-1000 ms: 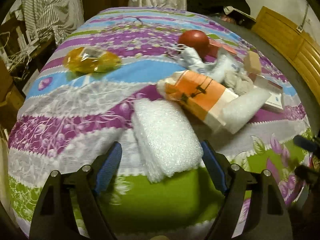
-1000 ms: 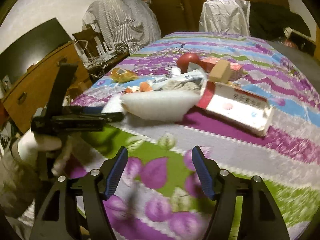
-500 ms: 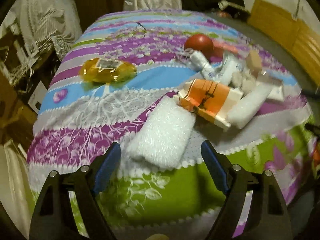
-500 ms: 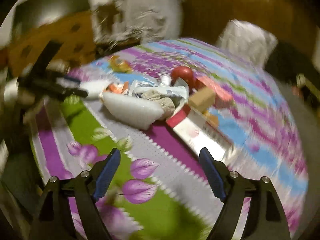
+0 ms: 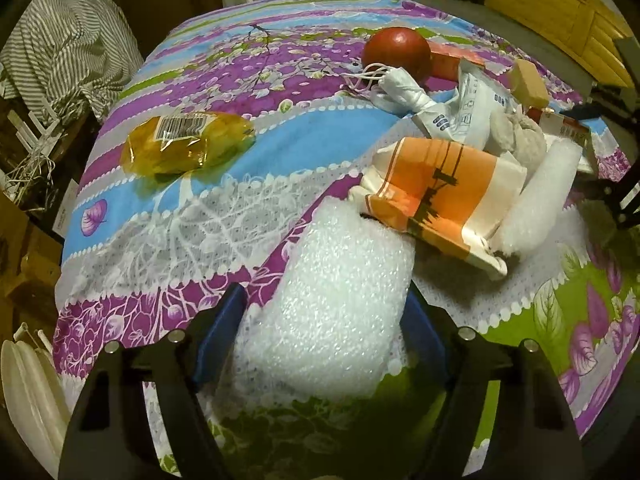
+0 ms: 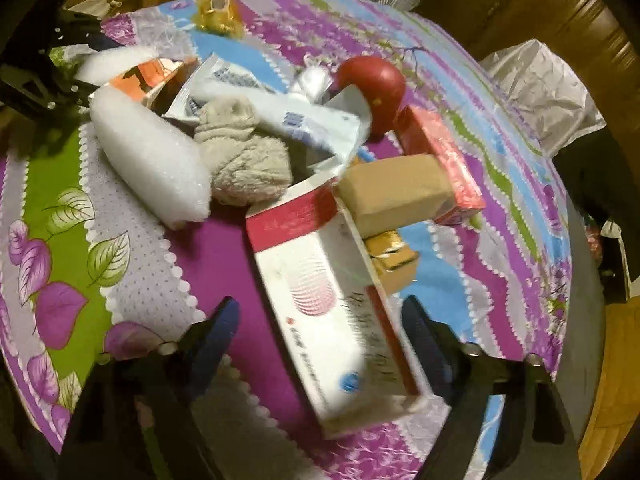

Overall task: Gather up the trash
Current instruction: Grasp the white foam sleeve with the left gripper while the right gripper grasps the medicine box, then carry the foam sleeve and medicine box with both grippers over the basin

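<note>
A: The flowered bedspread (image 5: 168, 240) fills both views. Bubble wrap pad (image 5: 336, 312) low centre, between the left hand-held gripper (image 5: 324, 320) jaws, which are closing (pads not clearly pressing).

B: Right hand-held gripper (image 6: 320, 332), lower frame: jaws closing around the red-and-white carton (image 6: 320, 304), not touching. Smaller: orange bag (image 5: 440, 196), red ball (image 6: 376, 88).

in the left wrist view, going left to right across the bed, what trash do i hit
yellow wrapper → bubble wrap → orange and white bag → foam roll
</note>
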Demonstrator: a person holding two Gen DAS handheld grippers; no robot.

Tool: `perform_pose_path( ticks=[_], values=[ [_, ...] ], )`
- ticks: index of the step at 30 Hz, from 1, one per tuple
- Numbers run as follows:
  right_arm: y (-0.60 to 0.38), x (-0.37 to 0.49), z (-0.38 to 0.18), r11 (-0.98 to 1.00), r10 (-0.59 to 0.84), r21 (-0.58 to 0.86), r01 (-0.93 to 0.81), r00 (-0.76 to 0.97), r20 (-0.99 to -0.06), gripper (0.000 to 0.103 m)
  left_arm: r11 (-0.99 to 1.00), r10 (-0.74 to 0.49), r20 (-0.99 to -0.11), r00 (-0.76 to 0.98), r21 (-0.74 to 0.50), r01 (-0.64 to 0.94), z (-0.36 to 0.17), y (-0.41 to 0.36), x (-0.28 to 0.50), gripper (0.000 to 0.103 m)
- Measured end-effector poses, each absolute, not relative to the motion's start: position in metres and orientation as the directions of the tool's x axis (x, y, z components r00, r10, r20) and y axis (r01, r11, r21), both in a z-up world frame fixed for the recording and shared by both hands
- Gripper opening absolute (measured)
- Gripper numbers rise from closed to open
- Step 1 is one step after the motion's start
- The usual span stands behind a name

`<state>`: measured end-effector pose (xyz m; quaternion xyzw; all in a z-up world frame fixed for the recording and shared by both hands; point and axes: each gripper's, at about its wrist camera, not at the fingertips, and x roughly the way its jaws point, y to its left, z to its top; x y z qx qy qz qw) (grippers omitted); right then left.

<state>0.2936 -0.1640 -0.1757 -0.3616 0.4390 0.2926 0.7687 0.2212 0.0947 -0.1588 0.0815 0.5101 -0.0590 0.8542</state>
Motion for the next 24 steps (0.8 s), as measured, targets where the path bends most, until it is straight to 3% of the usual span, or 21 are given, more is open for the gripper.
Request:
perform_pose_path(
  ticks=[1,3,6,18,24],
  values=[
    [-0.164,0.294,-0.178,0.587,0.130,-0.296,-0.754,0.449,-0.884,0.063,0.980,-0.019,-0.880,0.475,0.078,0.183,-0.159,0.093,0.223,0.073],
    [-0.167,0.291,-0.179,0.629,0.142,-0.285,-0.723,0.467,-0.873,0.061,0.982,-0.023,-0.874,0.486,0.073,0.177,-0.160,0.092,0.222,0.063],
    [-0.175,0.279,-0.174,0.688,0.173,-0.249,-0.682,0.487,-0.856,0.059,0.985,-0.011,-0.851,0.525,0.082,0.154,-0.157,0.089,0.217,0.056],
    [-0.242,0.197,-0.123,0.886,0.345,0.026,-0.462,0.621,-0.704,0.057,0.999,-0.011,-0.742,0.671,0.019,0.038,-0.118,0.098,0.148,0.055],
    [-0.252,0.144,-0.090,0.929,0.359,0.136,-0.345,0.748,-0.558,0.057,1.000,-0.005,-0.621,0.784,-0.010,-0.001,-0.077,0.079,0.112,0.055]
  ],
)
